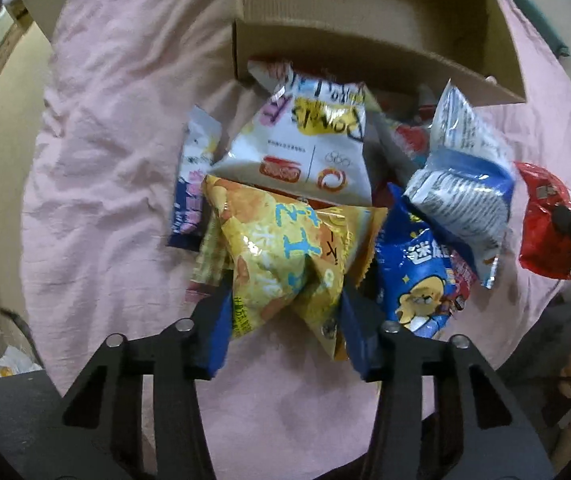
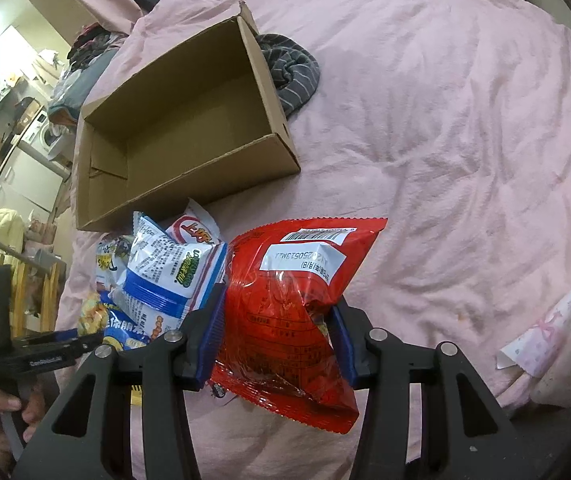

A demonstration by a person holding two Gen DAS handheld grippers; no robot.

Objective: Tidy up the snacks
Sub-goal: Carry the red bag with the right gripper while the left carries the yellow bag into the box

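Left tool (image 1: 285, 312): blue ribbed pads pinch the lower end of a yellow snack bag (image 1: 285, 256), crinkling its glossy foil into a wedge.
Right tool (image 2: 277, 344): blue pads clamp a red snack bag (image 2: 301, 300), shiny plastic with a white printed label and a zigzag-cut edge; the bag is squeezed narrow at the pads.
Snack pile: soft puffed foil packets heaped on the bed just in front of the box; a white bag with yellow lettering (image 1: 305, 148) lies behind the yellow one, a blue bag with a cartoon bear (image 1: 421, 280) to its right, a white-and-blue striped bag (image 1: 461, 184) on top of that, and a slim purple-and-white packet (image 1: 193, 184) at the left.
Cardboard box (image 2: 181, 128): plain brown corrugated, rectangular, open-topped, flaps up, nothing visible inside.
Pink bedsheet (image 2: 445, 120): matte cotton, heavily wrinkled, covering the bed.
Grey striped cloth (image 2: 289, 68): knitted, bunched against the box's far side.
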